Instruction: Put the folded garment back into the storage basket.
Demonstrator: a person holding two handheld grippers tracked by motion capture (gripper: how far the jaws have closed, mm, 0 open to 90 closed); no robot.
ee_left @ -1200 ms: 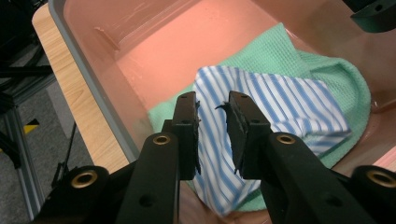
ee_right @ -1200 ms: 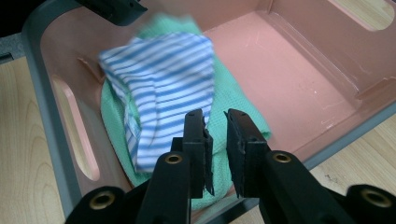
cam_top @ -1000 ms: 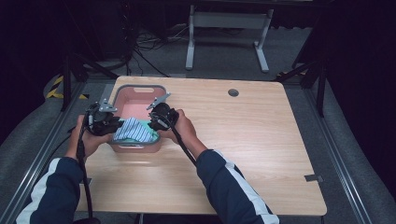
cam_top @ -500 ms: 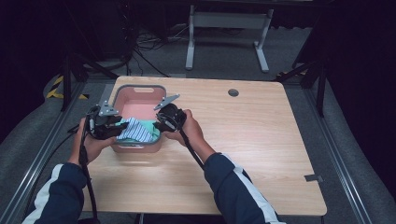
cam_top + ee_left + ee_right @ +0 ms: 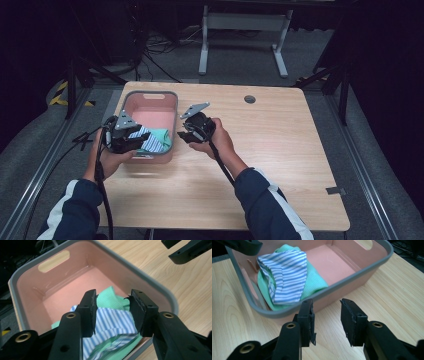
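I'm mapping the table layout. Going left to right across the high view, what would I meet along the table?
Left gripper → pink bin holding the folded cloths → right gripper → round hole in the tabletop.

Both grippers are chunky black things, the left gripper and right gripper each topped with a grey three-cornered plate. Up close the jaws are matte black with brass-ringed screw holes and rough, chewed-looking rubber pads. A black cable trails off each one. The person wears dark navy sleeves with white stripes.
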